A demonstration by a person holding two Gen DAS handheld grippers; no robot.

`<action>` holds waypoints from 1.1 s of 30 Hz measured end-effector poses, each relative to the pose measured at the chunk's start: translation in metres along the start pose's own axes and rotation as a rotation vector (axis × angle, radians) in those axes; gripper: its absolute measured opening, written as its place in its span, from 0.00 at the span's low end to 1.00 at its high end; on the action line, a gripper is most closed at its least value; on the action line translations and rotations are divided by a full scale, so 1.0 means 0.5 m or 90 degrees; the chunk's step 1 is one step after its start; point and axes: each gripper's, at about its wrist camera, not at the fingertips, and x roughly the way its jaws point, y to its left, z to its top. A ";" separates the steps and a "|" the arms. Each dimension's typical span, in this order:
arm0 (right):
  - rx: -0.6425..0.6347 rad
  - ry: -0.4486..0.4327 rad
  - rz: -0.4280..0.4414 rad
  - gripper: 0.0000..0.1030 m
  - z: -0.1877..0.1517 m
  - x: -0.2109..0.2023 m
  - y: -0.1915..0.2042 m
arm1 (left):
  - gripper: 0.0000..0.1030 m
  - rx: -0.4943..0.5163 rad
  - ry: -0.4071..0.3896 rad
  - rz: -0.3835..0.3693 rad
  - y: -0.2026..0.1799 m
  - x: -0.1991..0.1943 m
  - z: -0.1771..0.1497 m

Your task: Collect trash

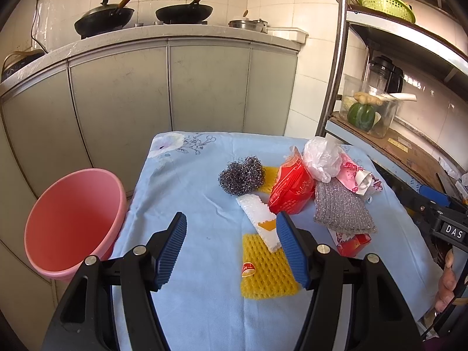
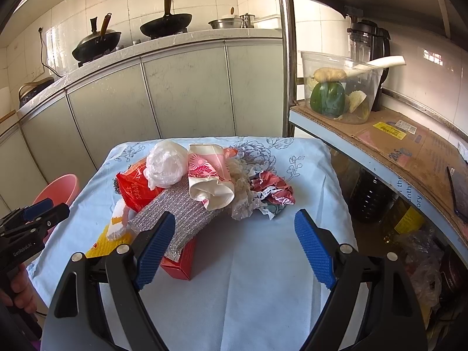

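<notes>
The trash sits heaped on the blue cloth-covered table (image 2: 263, 263): a red packet (image 1: 289, 190) with a crumpled clear plastic bag (image 1: 321, 158) on top of it, a silver mesh scouring cloth (image 2: 187, 213) draped over a red carton (image 2: 181, 263), a steel wool ball (image 1: 242, 175), and a pink-and-white paper wrapper (image 2: 210, 181) beside crumpled foil wrap (image 2: 275, 190). The left gripper (image 1: 231, 251) hangs over the near part of the table, jaws spread wide and holding nothing; a yellow foam net (image 1: 267, 275) lies between them toward the right-hand jaw, and a white foam strip (image 1: 260, 219) runs just ahead, its near end slipping behind that jaw. The pink bucket (image 1: 73, 222) stands well out past the left-hand jaw, beside the table edge. Over at the right gripper (image 2: 234, 245), jaws are released too, nothing in them; bare cloth lies between them, the mesh cloth and carton sit right against its left-hand jaw, and the rest of the heap sits just ahead. Behind it all, two woks (image 1: 184, 11) rest on the counter.
</notes>
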 end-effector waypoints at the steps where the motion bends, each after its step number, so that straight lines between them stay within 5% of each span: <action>1: 0.000 -0.001 0.001 0.82 0.000 -0.001 0.000 | 0.61 0.000 -0.001 -0.001 0.001 -0.001 0.000; 17: -0.011 -0.042 0.016 0.82 0.008 -0.020 0.014 | 0.61 -0.012 -0.038 -0.024 0.011 -0.014 -0.001; 33: 0.000 -0.040 0.021 0.82 0.005 0.001 0.011 | 0.62 -0.022 -0.024 -0.075 0.016 0.014 -0.013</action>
